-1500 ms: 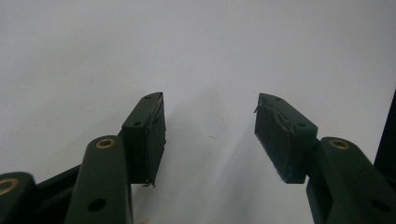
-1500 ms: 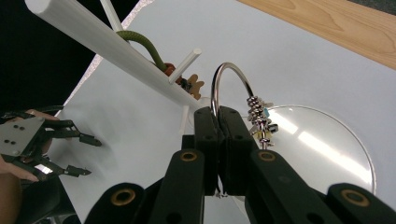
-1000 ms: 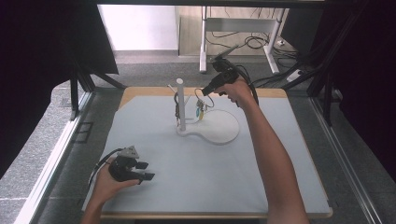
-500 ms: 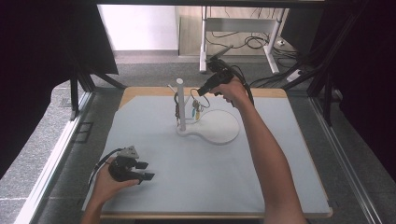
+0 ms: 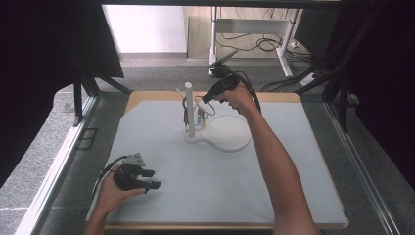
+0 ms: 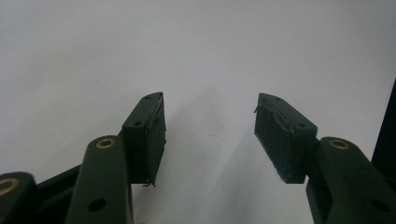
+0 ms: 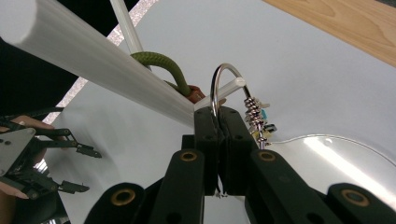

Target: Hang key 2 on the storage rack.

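On the table (image 5: pixel 293 196), a pale mat covers nearly the whole top, wood edge showing at the far side. Centre-far on the mat sits a white stand (image 5: pixel 190 112): upright post, thin side pegs, flat round base (image 5: pixel 230 134) spreading to the right and near.

Hanging off the pegs: a green cord loop (image 7: pixel 161 65) on the post side, and a metal key ring (image 7: pixel 219 81) hooked over a short white peg (image 7: pixel 229 88), with small charms or keys (image 7: pixel 259 121) dangling under it.

Handling guess: ring is light, stiff, thin and slick steel, so it could twist or slip between flat pads. The dangling bits will swing and may snag the peg. Best hold looks like the bare arc of the ring, clear of the charms, then lift along the peg's axis.

Right gripper (image 7: pixel 218 116), at the far side by the stand: jaws fully closed, pinching the lower part of the ring's arc. Ring is on the peg, not lifted clear.

Left gripper (image 5: pixel 147 178), near-left on the mat: jaws partly apart, nothing between the pads (image 6: pixel 152 135), only bare mat beneath.
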A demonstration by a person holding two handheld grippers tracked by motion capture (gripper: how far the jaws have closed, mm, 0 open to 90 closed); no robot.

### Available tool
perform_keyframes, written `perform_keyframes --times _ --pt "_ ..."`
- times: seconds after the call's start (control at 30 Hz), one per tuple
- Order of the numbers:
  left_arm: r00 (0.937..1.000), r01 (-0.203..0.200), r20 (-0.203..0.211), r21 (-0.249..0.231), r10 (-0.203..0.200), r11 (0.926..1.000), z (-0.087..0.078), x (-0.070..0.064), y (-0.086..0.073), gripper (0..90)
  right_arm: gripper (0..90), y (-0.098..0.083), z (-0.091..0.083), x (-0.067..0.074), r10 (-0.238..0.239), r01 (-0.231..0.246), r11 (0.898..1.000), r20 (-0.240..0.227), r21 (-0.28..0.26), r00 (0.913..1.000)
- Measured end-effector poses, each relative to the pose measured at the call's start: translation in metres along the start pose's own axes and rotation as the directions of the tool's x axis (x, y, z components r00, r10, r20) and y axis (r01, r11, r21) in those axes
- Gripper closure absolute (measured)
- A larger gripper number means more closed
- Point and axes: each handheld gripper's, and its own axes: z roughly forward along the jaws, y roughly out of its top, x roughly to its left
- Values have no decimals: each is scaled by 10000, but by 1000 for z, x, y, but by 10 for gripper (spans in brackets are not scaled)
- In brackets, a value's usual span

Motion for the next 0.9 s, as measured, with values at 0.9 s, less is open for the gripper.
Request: perform_keyframes --times 0.9 --pt "9999 -99 -23 215 100 9997 3 0 0 435 861 -20 32 3 -323 333 9991 -364 276 9988"
